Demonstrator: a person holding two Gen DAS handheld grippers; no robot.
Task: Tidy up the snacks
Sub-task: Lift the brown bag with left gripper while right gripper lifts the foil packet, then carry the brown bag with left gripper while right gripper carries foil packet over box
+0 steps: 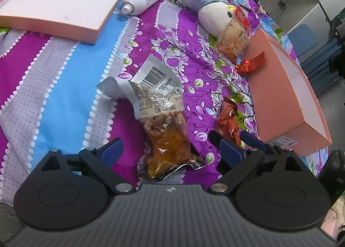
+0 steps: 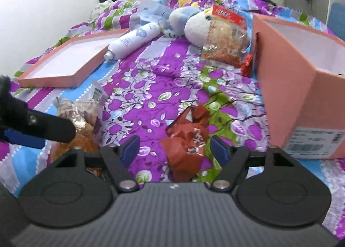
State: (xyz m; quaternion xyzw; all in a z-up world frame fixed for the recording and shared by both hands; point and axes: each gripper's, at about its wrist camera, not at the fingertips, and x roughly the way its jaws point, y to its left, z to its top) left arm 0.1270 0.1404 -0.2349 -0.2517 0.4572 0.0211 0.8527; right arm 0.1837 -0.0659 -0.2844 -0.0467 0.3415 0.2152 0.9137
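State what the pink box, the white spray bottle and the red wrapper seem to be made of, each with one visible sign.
Pink box: probably matte cardboard; flat, stiff walls, printed label.
White spray bottle: glossy, plastic or metal; smooth sheen.
Red wrapper: thin plastic or foil; crumpled creases.

Nothing is reading clearly: the barcode label on the clear snack packet (image 1: 154, 78), the sticker on the pink box (image 2: 317, 142) and the white characters on the red wrapper (image 2: 195, 139) are blurring out.

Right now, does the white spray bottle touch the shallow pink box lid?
Cannot tell. In the right wrist view the bottle's nozzle overlaps the lid's corner; no gap shows.
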